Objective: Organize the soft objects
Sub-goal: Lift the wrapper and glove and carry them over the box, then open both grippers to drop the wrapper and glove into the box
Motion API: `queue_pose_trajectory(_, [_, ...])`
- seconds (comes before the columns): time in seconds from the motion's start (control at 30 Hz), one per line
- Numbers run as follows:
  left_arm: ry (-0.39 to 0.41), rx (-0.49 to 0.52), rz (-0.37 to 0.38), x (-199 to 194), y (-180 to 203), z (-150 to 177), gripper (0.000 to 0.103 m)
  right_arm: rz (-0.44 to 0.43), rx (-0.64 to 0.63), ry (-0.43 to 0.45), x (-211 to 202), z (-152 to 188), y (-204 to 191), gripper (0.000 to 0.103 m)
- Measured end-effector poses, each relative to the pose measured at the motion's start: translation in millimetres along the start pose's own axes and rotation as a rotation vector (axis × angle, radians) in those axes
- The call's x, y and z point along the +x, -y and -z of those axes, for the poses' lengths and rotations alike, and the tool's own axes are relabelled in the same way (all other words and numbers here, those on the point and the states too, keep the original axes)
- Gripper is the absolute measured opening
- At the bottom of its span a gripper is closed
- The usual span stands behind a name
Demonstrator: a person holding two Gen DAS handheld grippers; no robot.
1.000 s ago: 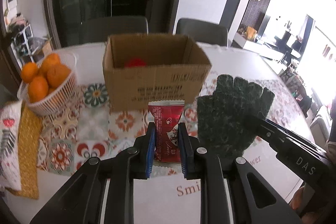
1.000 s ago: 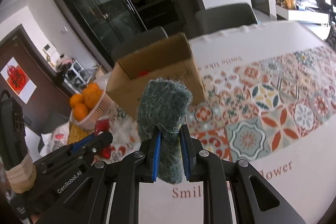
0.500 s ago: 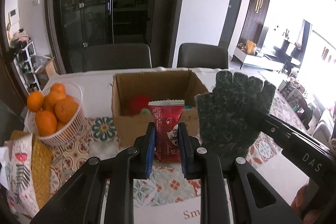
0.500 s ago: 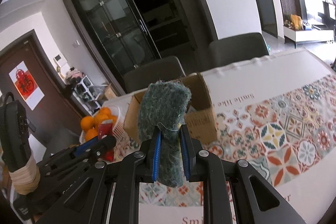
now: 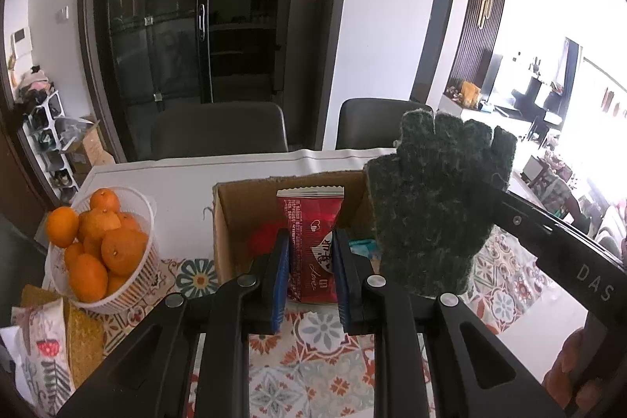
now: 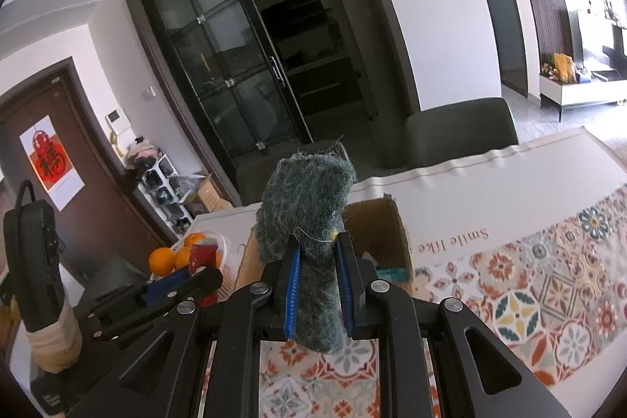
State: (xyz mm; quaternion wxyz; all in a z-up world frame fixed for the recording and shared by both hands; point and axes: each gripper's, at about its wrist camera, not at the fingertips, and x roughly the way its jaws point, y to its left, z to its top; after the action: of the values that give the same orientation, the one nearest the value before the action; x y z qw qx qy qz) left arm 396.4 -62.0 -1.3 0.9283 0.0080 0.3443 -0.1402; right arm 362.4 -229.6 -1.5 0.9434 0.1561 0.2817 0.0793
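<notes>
Both tongs higher, red packet [image 5: 311, 245] and glove [image 6: 309, 222] over box [image 5: 239, 222]

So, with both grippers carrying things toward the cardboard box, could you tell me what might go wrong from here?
1. The right gripper pinches the green glove only near its cuff; the tall, floppy part above could catch the cardboard box rim and end up draped outside.
2. The left gripper holds the red packet by its lower half, so it might slip or tip on release.
3. Both grippers sit close together, and the basket of oranges stands right beside the box; a sideways swing could knock it.
</notes>
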Motion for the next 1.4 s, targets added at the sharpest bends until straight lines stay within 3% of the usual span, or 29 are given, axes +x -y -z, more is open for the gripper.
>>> queue_pose_trajectory(0.5, [-0.075, -0.011, -0.001, 64, -21, -27, 0.022, -0.019, 0.009, -0.087, 69, -19, 9, 0.019])
queue_pose_trajectory(0.97, [-0.206, -0.042, -0.012, 135, -33, -19, 0.026, 0.005, 0.045, -0.261, 142, -6, 31, 0.021])
queue_pose_trajectory(1.07, [-0.229, -0.04, -0.025, 146, -32, -16, 0.039, 0.015, 0.06, -0.292, 155, -4, 40, 0.025])
queue_pose_trajectory(1.13, [-0.238, -0.04, -0.041, 150, -32, -15, 0.042, 0.029, 0.081, -0.316, 160, -2, 46, 0.044])
queue_pose_trajectory(1.3, [-0.22, -0.042, -0.097, 141, -29, -12, 0.059, 0.104, 0.042, -0.306, 149, -1, 46, 0.055])
queue_pose_trajectory(1.4, [-0.19, -0.047, -0.128, 126, -30, -7, 0.065, 0.145, 0.001, -0.275, 131, -1, 42, 0.063])
